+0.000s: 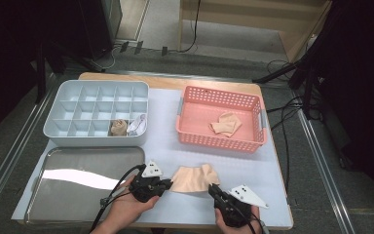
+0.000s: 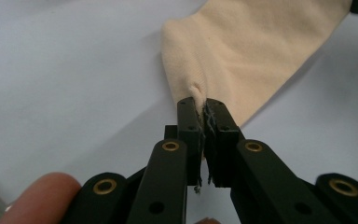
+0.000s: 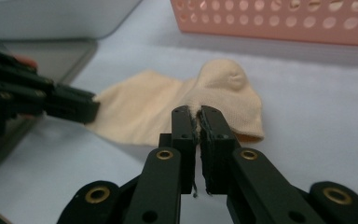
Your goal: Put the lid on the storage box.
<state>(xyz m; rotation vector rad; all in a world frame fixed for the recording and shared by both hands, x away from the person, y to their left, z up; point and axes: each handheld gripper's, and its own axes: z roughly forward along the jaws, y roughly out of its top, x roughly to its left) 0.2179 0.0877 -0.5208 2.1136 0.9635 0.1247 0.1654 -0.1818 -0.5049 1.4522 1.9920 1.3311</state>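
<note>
Already two rolled socks sit in the organizer; both the left gripper and the right gripper are clamped on the beige sock at 6 o'clock, not yet rolled; another waits in the basket.

Beige sock, black tongs, pink basket, perhaps pale grey organiser.

The white thing in the grey box is too small to tell. The pink basket is cut off at the top.
</note>
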